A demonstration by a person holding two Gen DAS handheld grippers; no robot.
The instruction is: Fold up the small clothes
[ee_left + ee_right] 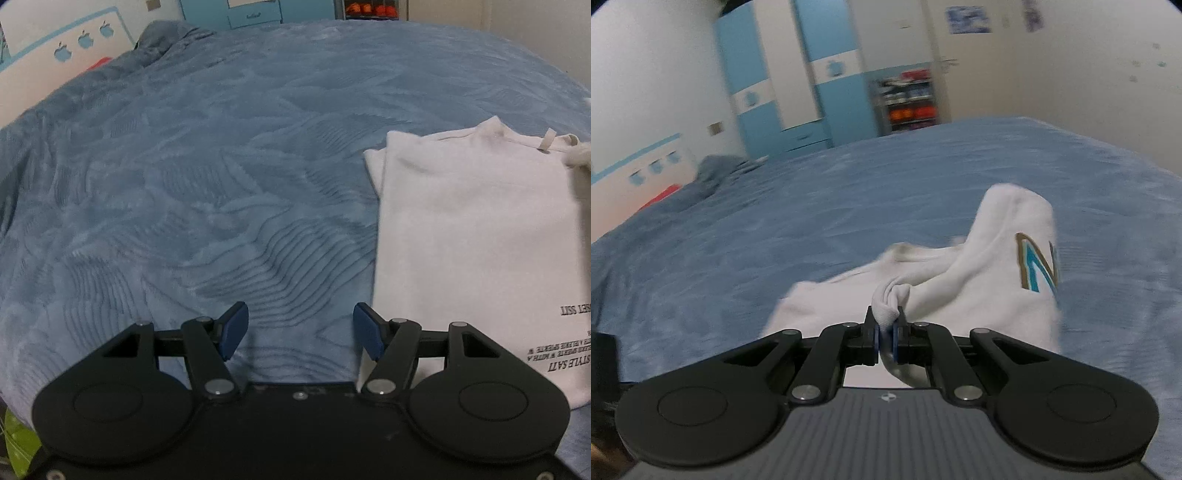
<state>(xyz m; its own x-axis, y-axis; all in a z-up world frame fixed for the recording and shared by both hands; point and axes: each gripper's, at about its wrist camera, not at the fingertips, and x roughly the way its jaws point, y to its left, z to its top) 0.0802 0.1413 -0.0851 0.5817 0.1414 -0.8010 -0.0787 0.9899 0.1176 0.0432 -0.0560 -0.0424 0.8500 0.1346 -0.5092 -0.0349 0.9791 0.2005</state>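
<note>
Left wrist view: low, close over textured blue bedspread [221,184], facing headboard end. Right wrist view: slightly higher, facing blue-white wardrobe [798,81]. Both share bedspread, white cotton garment [476,229].

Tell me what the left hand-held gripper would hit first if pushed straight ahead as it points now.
Probably the blue textured blanket: the open left hand-held gripper points at bare bedding, with the white folded garment off to its right. Depth is unclear.
</note>
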